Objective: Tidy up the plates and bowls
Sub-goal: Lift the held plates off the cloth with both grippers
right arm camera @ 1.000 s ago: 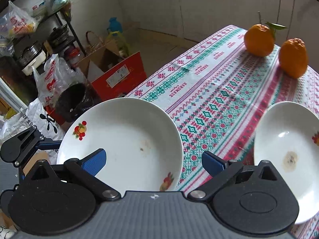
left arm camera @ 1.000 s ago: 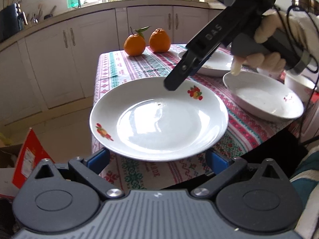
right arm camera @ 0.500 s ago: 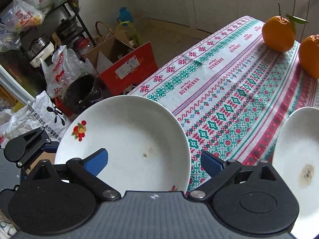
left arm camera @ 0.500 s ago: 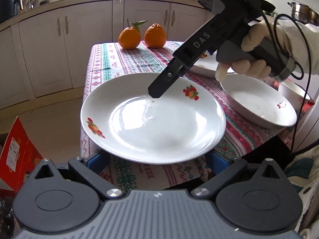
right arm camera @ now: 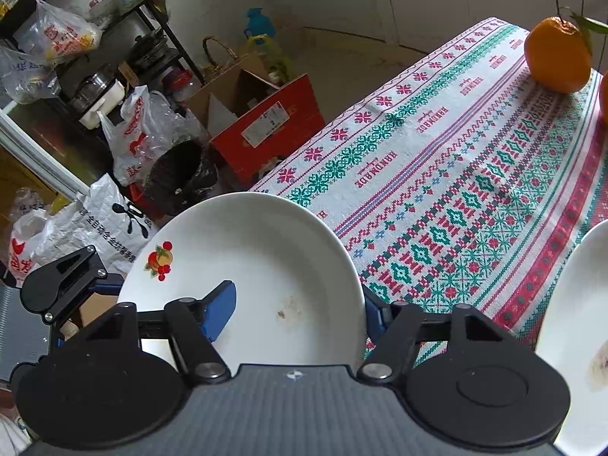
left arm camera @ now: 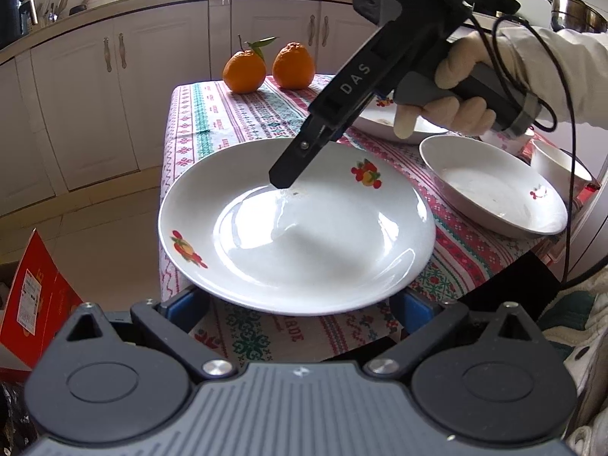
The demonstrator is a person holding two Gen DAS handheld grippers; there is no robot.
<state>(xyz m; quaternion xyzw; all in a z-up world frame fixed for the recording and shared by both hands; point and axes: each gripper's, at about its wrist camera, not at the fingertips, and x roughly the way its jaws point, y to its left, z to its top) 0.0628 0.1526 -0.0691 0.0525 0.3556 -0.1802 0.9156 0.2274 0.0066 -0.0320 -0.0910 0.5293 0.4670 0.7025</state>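
Note:
A white plate [left arm camera: 296,235] with fruit decals hangs mostly past the near corner of the table [left arm camera: 235,121]. My left gripper [left arm camera: 300,304] carries it: the blue pads sit wide apart against the near rim from either side and below, with their tips hidden. From the right wrist view that gripper [right arm camera: 87,292] shows at the left rim of the plate [right arm camera: 266,258]. My right gripper [right arm camera: 298,292] is closing on the far rim, one pad inside the well and the other outside the edge. Its black finger [left arm camera: 288,174] touches the plate's inner surface.
A deep white plate [left arm camera: 494,190], another plate [left arm camera: 380,121] behind it and a small bowl [left arm camera: 558,163] stand on the patterned cloth. Two oranges [left arm camera: 245,72] sit at the far end. A red box [right arm camera: 266,129], bags and a black bin [right arm camera: 178,178] crowd the floor.
My right gripper came down into the plate and its jaws drew in from wide apart to a narrow gap around the rim. The left gripper and the plate have hardly moved.

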